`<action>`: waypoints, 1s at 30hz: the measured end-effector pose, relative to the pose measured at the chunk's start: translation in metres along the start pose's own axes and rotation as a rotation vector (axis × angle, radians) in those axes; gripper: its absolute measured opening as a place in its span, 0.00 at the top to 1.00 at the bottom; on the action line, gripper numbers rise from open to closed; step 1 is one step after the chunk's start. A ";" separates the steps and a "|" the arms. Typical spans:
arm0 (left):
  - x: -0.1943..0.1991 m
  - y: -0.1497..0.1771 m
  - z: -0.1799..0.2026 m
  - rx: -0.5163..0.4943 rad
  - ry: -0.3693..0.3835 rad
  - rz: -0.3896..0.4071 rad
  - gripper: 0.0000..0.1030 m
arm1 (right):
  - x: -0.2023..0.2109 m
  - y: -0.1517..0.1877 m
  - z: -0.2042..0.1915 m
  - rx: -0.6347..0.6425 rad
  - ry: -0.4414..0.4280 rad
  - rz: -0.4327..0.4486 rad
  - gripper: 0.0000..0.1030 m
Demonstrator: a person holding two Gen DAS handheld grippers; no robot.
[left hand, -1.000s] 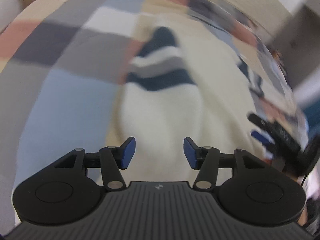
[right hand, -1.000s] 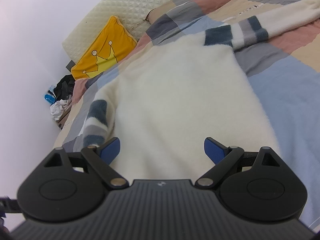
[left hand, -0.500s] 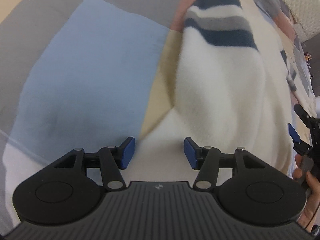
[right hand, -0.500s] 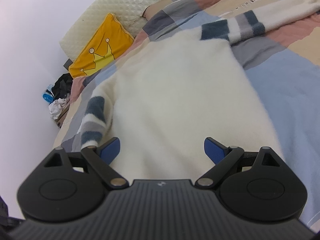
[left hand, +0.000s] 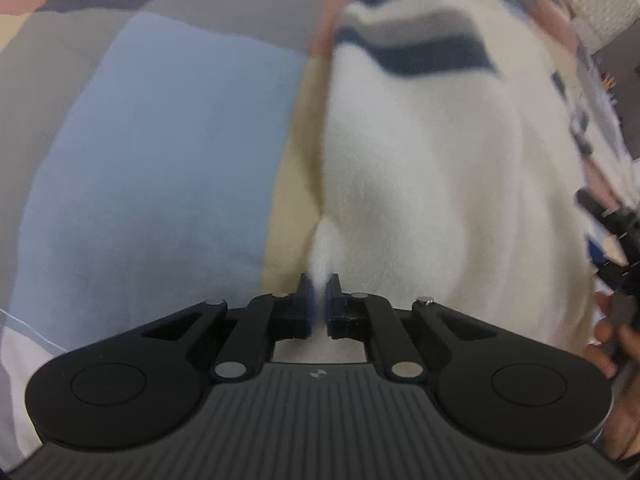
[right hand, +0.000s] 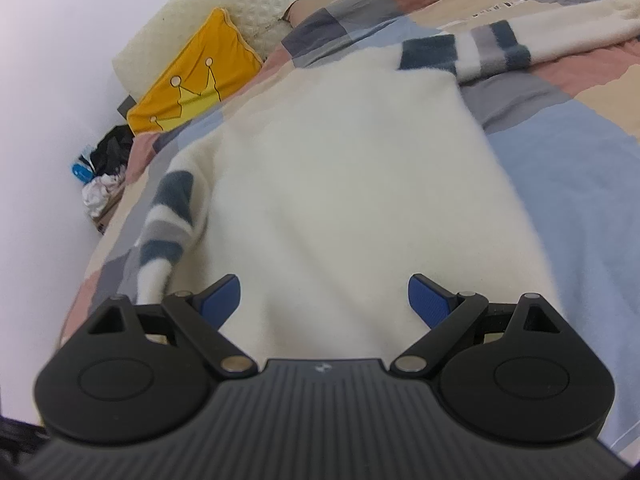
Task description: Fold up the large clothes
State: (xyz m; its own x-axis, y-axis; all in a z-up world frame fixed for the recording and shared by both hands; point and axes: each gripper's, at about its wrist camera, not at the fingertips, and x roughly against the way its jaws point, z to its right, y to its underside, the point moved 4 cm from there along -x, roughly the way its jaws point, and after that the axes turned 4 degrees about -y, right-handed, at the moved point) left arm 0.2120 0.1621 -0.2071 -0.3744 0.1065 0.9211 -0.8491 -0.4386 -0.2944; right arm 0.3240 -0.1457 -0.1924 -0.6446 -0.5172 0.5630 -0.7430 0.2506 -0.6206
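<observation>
The sweater (right hand: pixel 352 184), cream with navy and grey bands on its sleeves, lies spread flat on a bed whose quilt (right hand: pixel 572 168) is a patchwork of blue, grey, pink and tan.

The left tool (left hand: pixel 319 294) points steeply down at the sweater's edge, where cream fabric meets a tan patch of the quilt (left hand: pixel 152 152). Its jaws have just been closing and now stand almost together, with a small peak of cream fabric pinched between the blue pads and rising from the gap. Beyond it the sweater (left hand: pixel 440 184) runs up to a banded sleeve near the top of the left view, which is somewhat blurred.

The right tool (right hand: pixel 324 300) hangs over the near part of the sweater with its jaws spread wide; nothing is between the pads, and I cannot tell whether they touch the fabric below. One banded sleeve lies along the sweater's left side, the other stretches away to the upper right.

A yellow pillow (right hand: pixel 192 80) with a crown design leans against the quilted headboard (right hand: pixel 224 12). At the right edge of the left view a hand (left hand: pixel 618 344) grips the other tool.
</observation>
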 end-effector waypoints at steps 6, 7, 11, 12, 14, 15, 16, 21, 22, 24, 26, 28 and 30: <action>0.077 -0.025 -0.061 0.195 0.095 0.183 0.94 | -0.002 0.003 -0.007 0.046 0.015 -0.013 0.10; 0.088 -0.032 -0.073 0.217 0.091 0.207 0.94 | -0.004 0.003 -0.008 0.052 0.020 -0.015 0.10; 0.130 -0.075 -0.120 0.273 0.024 0.310 0.94 | -0.007 0.004 -0.015 0.079 0.014 -0.022 0.10; 0.141 -0.091 -0.132 0.272 -0.003 0.350 0.94 | -0.008 0.004 -0.018 0.094 0.014 -0.022 0.10; 0.160 -0.125 -0.158 0.315 -0.043 0.407 0.94 | -0.011 0.008 -0.026 0.138 0.023 -0.031 0.10; 0.168 -0.142 -0.171 0.340 -0.060 0.431 0.94 | -0.012 0.010 -0.029 0.163 0.033 -0.034 0.10; 0.175 -0.158 -0.180 0.352 -0.084 0.452 0.94 | -0.013 0.012 -0.032 0.185 0.041 -0.035 0.10; 0.203 -0.239 -0.216 0.346 -0.210 0.537 0.94 | -0.018 0.013 -0.040 0.196 0.038 -0.039 0.08; 0.204 -0.252 -0.222 0.345 -0.216 0.543 0.94 | -0.019 0.012 -0.041 0.196 0.036 -0.038 0.08; 0.201 -0.277 -0.235 0.334 -0.248 0.548 0.94 | -0.020 0.012 -0.044 0.201 0.034 -0.035 0.08; 0.189 -0.296 -0.247 0.331 -0.268 0.534 0.94 | -0.023 0.013 -0.047 0.208 0.039 -0.034 0.08; 0.169 -0.305 -0.260 0.331 -0.292 0.511 0.94 | -0.026 0.014 -0.049 0.208 0.044 -0.035 0.08; 0.125 -0.327 -0.264 0.319 -0.319 0.479 0.94 | -0.026 0.014 -0.052 0.201 0.043 -0.033 0.08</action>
State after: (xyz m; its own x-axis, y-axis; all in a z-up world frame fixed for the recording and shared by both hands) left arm 0.3440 0.5546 -0.0633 -0.5131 -0.4149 0.7514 -0.4453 -0.6197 -0.6463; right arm 0.3211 -0.0866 -0.1874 -0.6306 -0.4862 0.6049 -0.7158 0.0632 -0.6955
